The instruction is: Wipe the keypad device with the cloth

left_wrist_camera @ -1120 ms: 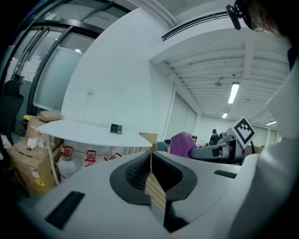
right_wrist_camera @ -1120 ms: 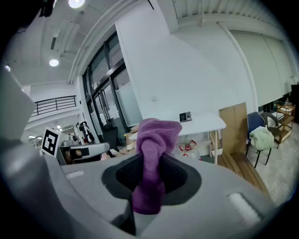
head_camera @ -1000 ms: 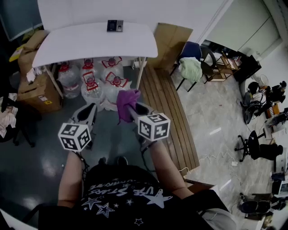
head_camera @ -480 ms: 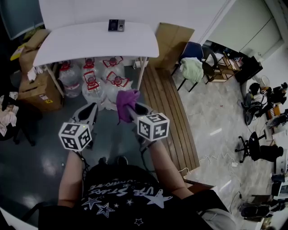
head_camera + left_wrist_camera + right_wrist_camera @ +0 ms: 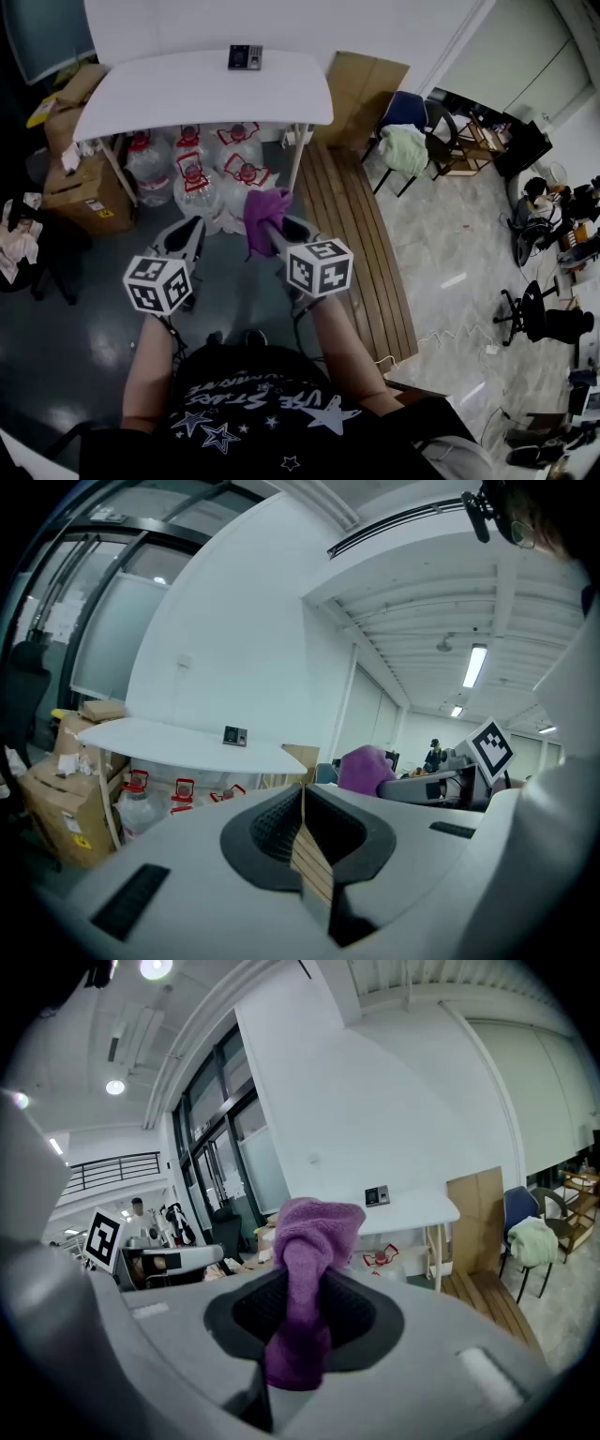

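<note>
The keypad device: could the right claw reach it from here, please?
Probably not yet: the keypad device sits at the far edge of the table; the right claw, shut on the cloth, hangs well short.

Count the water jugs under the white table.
5 water jugs under the table: back row left, middle, right; front row left, right. The tabletop may hide more.

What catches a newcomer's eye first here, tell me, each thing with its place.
The purple cloth stands clamped upright in the right tool, in front of the person. Ahead, the small dark keypad device sits at the far edge of the white table, with water jugs stored beneath. The left tool is shut and empty.
</note>
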The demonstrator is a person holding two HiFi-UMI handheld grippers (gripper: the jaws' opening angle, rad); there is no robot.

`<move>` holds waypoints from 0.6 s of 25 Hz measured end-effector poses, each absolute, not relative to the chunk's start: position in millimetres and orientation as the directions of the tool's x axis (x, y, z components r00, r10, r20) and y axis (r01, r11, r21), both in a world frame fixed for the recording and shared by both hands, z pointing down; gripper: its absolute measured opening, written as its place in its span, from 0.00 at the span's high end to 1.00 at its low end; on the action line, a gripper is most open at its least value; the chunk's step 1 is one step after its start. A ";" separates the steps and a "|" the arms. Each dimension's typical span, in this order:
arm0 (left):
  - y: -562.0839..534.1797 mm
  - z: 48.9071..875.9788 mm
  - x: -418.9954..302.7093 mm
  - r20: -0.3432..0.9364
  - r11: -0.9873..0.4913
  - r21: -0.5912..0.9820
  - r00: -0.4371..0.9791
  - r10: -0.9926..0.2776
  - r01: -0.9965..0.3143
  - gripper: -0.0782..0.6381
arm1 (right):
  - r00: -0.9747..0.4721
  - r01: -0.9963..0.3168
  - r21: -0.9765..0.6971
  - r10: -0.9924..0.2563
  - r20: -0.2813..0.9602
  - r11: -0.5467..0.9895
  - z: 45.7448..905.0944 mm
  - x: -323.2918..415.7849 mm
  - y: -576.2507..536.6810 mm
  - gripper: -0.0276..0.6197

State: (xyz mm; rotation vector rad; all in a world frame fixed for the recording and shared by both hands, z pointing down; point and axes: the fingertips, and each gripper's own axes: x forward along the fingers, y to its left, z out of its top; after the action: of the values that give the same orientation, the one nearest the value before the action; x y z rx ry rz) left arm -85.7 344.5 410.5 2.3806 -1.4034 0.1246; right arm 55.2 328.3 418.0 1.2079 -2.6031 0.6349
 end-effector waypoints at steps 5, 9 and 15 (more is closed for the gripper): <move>338.2 414.1 -80.0 0.261 -0.417 0.273 0.484 -0.835 -0.867 0.87 | -0.663 -0.748 -0.283 -0.664 0.345 0.600 420.4 60.4 319.8 0.81; 335.6 414.8 -77.7 0.258 -0.406 0.288 0.479 -0.839 -0.867 0.87 | -0.667 -0.745 -0.284 -0.659 0.348 0.604 423.4 65.3 313.8 0.81; 325.7 416.9 -78.2 0.267 -0.410 0.292 0.486 -0.832 -0.864 0.87 | -0.664 -0.747 -0.297 -0.654 0.363 0.595 428.7 66.1 302.0 0.81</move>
State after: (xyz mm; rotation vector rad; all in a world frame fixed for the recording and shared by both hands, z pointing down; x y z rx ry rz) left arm -78.2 325.7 416.9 2.3470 -1.4142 0.1113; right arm 66.1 302.0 428.7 1.1625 -2.6070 0.6346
